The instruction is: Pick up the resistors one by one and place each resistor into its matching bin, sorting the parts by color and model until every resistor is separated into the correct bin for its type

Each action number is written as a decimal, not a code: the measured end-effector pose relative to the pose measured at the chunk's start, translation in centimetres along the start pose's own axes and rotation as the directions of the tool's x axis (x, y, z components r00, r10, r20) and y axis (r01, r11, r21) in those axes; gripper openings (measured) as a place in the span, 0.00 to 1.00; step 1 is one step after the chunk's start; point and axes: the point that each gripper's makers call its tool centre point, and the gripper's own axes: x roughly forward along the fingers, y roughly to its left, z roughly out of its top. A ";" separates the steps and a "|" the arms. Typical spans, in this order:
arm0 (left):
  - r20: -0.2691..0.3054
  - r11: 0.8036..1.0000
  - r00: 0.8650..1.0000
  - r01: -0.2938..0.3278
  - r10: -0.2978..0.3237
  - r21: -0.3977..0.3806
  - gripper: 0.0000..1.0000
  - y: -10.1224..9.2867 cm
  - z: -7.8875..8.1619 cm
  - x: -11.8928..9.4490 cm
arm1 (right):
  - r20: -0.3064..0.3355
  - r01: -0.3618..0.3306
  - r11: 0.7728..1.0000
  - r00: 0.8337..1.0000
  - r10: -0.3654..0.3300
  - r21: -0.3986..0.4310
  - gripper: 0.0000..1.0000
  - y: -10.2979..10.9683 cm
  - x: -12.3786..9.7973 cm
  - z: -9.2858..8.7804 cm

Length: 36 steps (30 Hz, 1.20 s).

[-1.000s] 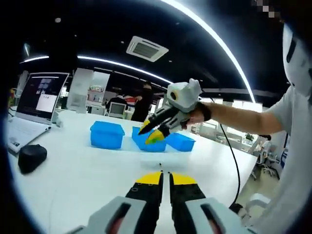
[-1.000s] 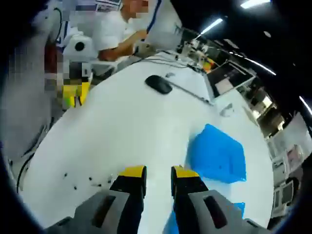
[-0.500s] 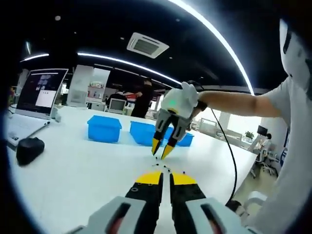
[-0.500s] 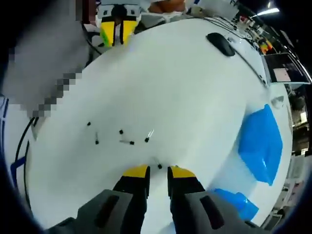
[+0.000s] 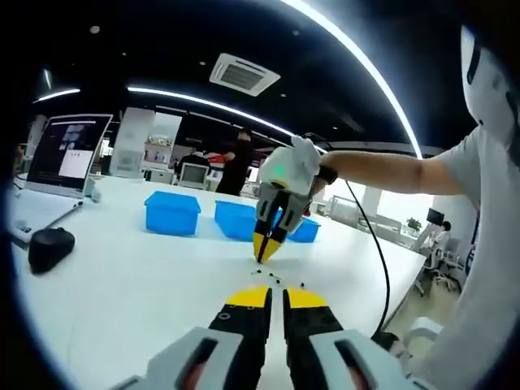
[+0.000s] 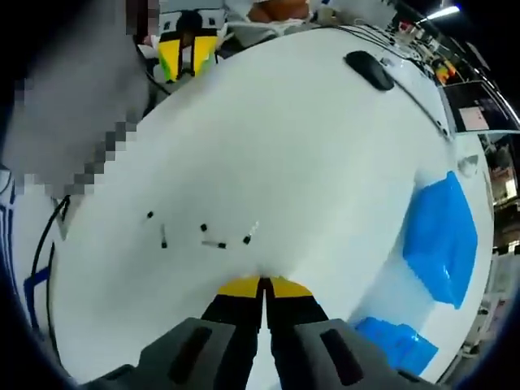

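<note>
On the white bench (image 6: 268, 146), down at the near end of the resistor scatter, right gripper (image 6: 262, 282) planted tip-first with jaws clenched; likely pinching one small resistor there, though the part itself hidden between the yellow tips, so cannot tell for sure. Same gripper seen in the left gripper view (image 5: 266, 246), pointing straight down onto the bench.

Left gripper (image 5: 275, 294) idle just behind the scatter, jaws closed on nothing, low over the bench.

Remaining resistors (image 6: 213, 241) loose in a short row just beyond the right jaws, a few more (image 5: 276, 281) near the left tips.

To do this pick well: lift straight up first, slowly, and check for a dark body between the tips before swinging away; no dragging sideways, or neighbours get swept. Grip kept firm, since such a tiny round part will probably slip or flick out.

Then across to the blue bins (image 5: 173, 215), three in a row at the far side (image 6: 441, 236); open white bench between, nothing in the path. Worth minding: the gripper's trailing cable (image 5: 372, 248), the mouse (image 5: 50, 247) and laptop (image 5: 57, 166) well off to one side, and the bench edge close behind the scatter.
</note>
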 end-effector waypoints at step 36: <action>0.007 1.000 1.000 0.016 -0.016 0.006 0.09 0.6 0.6 -0.9 | 0.313 0.307 0.380 0.245 -0.918 0.873 0.05 -21.0 -12.5 3.3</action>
